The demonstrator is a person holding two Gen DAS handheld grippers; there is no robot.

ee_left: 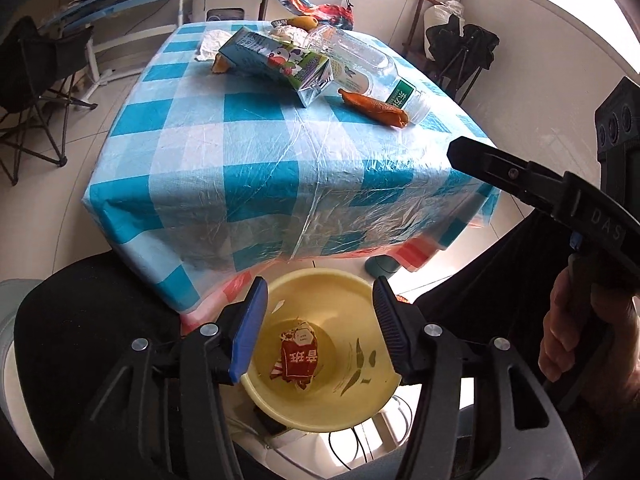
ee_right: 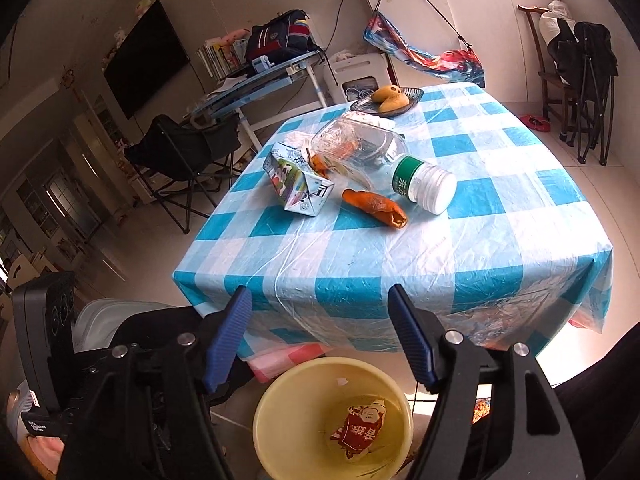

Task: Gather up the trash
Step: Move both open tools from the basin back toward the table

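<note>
Left wrist view: the left gripper [ee_left: 318,320] hangs over a round pale-yellow plastic basin [ee_left: 360,416] on the floor at the near edge of the table, its blue-padded jaws standing about half apart with nothing between them. Directly below the gap, on the basin's bottom, lies a crumpled red-and-white snack wrapper [ee_left: 297,360], well clear of the pads. At the right of this view the right gripper [ee_left: 454,152] reaches in above the table's corner, gripped by a person's hand [ee_left: 588,328].

From the right wrist view, the right gripper [ee_right: 320,304] is also parted wide and empty, aimed across the near edge of the table covered in a blue-and-white checked plastic cloth [ee_right: 500,248]. The same basin [ee_right: 280,432] sits below and slightly ahead of it, the wrapper [ee_right: 358,430] inside.

Still on the cloth, well beyond both grippers, lie a crushed milk carton printed with a cartoon cow [ee_right: 298,186], a clear plastic bottle on its side with a green label and white cap [ee_right: 380,160], and, just in front of the bottle, an orange strip that looks like fruit peel [ee_right: 376,207]. A second orange scrap appears to be tucked between carton and bottle, though it is partly hidden. Farther back, a dark plate holding yellow fruit [ee_right: 390,98] stands at the far edge.
</note>
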